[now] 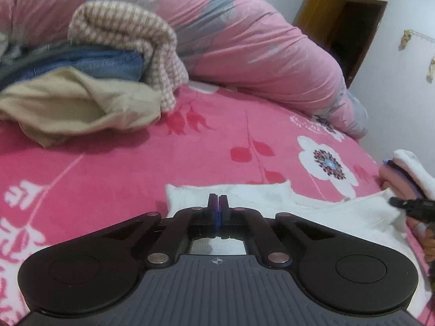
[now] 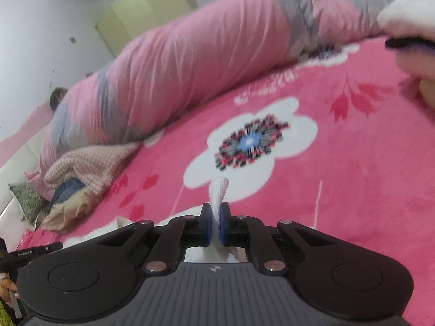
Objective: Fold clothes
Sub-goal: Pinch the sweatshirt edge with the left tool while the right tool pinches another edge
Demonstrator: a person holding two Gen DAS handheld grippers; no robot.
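Left gripper (image 1: pixel 217 199): jaws fully together over the near edge of the white garment (image 1: pixel 285 198); whether any cloth is pinched between the pads cannot be told from the left wrist view. Right gripper (image 2: pixel 216 212): nearly closed, blue pads clamped on a bunched fold of the same white garment (image 2: pixel 218 190), with a ribbed tuft sticking up past the fingertips (blurred, so the knit is hard to read).

White garment: spread flat on the pink floral blanket (image 1: pixel 122 168), at the near edge, partly hidden beneath both grippers.

Further back on the left: a loose pile of clothes (image 1: pixel 89 81), with a beige piece in front, blue denim behind it, and a pink-and-white checked knit draped on top. Behind the pile, running along the far side of the bed: a rolled pink and grey duvet (image 1: pixel 244 40).

At the right edge of the left wrist view: a small folded stack (image 1: pixel 407 168) of white and pink cloth, lying just beside the white garment.
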